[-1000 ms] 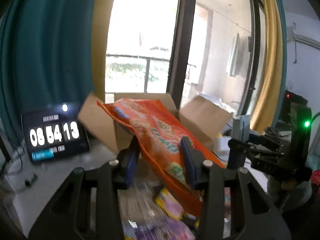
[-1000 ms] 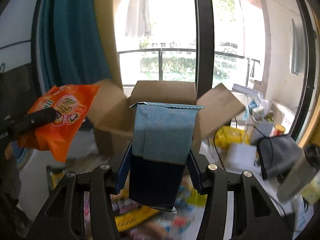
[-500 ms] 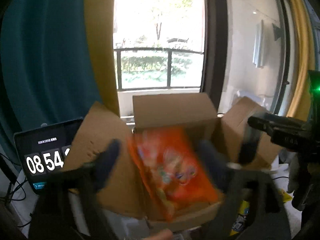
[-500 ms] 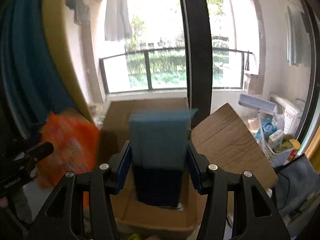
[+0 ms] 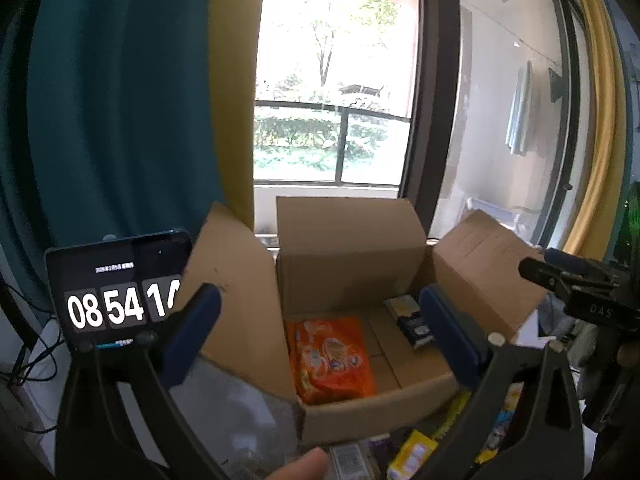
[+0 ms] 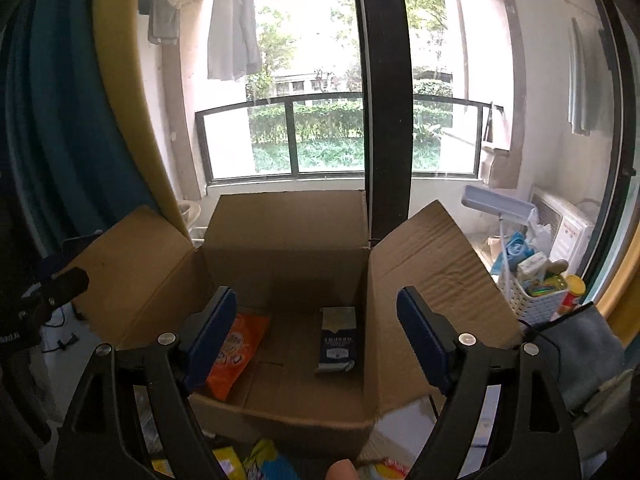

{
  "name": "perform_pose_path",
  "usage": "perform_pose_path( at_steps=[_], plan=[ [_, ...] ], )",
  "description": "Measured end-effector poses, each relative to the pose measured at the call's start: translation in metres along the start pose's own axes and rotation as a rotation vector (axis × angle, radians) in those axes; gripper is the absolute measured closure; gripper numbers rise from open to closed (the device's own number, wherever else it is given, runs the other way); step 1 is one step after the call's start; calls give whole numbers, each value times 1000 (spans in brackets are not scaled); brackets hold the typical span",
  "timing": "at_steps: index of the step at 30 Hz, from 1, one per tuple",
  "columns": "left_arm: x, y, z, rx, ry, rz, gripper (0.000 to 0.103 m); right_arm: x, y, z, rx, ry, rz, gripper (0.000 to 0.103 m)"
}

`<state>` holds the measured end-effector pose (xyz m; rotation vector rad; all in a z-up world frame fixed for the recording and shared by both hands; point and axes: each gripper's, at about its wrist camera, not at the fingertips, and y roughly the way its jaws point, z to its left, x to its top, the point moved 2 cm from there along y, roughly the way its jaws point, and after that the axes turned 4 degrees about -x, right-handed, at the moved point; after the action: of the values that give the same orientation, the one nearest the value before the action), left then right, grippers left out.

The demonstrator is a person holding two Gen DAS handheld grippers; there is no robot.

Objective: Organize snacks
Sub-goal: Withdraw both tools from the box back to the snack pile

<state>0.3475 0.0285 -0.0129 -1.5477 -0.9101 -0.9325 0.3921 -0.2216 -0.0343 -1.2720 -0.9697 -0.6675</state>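
Left tool (image 5: 320,332) spread wide, nothing between the blue pads; jaws just opened. Right tool (image 6: 316,330) likewise wide and empty, jaws just opened too. Open cardboard box (image 5: 352,248) at frame centre in both views, flaps splayed outward. Orange snack bag (image 5: 330,360) flat on the box floor toward the left side; dark blue snack packet (image 6: 338,340) flat on the floor toward the right, well apart from the bag. Clock tablet (image 5: 116,292) at left of the left-wrist view, behind a flap. Loose snack packs (image 6: 256,464) along the bottom edge, in front of the box.
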Motion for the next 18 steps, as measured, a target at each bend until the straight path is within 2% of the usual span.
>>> perform_pose_path(
  at_steps=[8, 11, 18],
  plan=[
    [-13, -47, 0, 32, 12, -11, 2, -11, -45, 2, 5, -17, -29, 18],
    [-19, -60, 1, 19, 3, -5, 2, -16, -59, 3, 13, -31, -39, 18],
    [-50, -86, 4, 36, -5, 25, 2, -38, -87, -3, 41, -38, -51, 18]
  ],
)
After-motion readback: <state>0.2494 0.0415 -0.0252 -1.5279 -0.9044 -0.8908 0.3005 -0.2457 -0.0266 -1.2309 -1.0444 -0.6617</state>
